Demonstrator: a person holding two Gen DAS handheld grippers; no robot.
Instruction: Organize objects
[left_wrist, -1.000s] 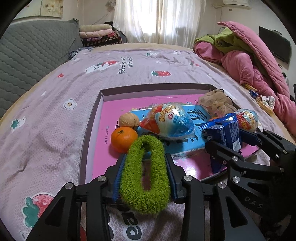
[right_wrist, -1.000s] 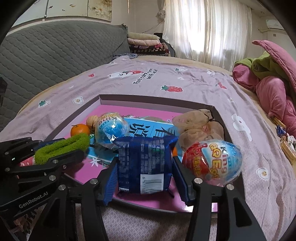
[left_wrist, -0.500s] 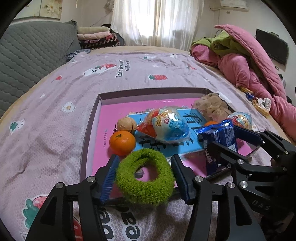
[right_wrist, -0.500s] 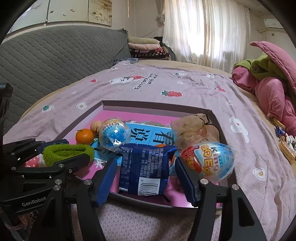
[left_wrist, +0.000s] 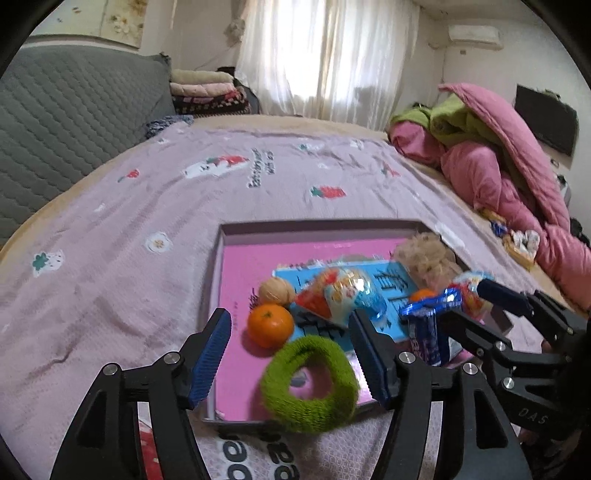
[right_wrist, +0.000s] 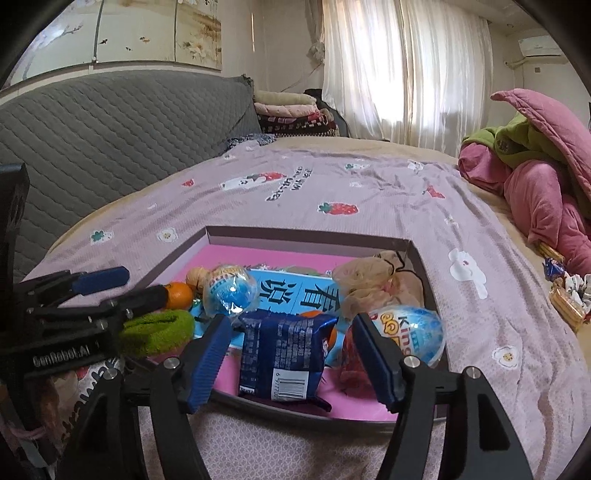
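Shallow pink-floored box (left_wrist: 218, 291) lay on a bed (left_wrist: 147, 206) under a lilac printed sheet. Left tool (left_wrist: 290, 356) hung over the near left part of the box, jaws opening, blue pads spread wide. Green fuzzy ring (left_wrist: 309, 384) sat between them on the near rim of the box; not touching the left pad, close against the right pad, contact not clear through blur. Orange mandarin (left_wrist: 270, 325) lay just beyond the ring, walnut (left_wrist: 276, 291) just behind it. Toy egg in clear wrap (left_wrist: 341, 295) rested on a blue printed card (left_wrist: 388, 291) mid-box. Beige mesh pouf (left_wrist: 424, 258) sat in the far right corner.

Right tool (right_wrist: 290, 356) hung over the near right part of the box, jaws also opening, pads apart. Blue snack packet (right_wrist: 284, 354) stood between them inside the near rim, gaps visible on both sides, not pinched. Second toy egg (right_wrist: 410, 334) lay just right of the packet, partly behind the right pad. Second mandarin (right_wrist: 314, 316) peeked out behind the packet top.

Left tool's black frame seen at the left edge of the right wrist view, ring beside it. Grey quilted headboard (right_wrist: 110, 140) at far left, folded blankets (right_wrist: 291, 114) stacked beyond it, pink and green bedding (right_wrist: 535, 173) heaped at right, white curtains (right_wrist: 402, 66) at the far wall.
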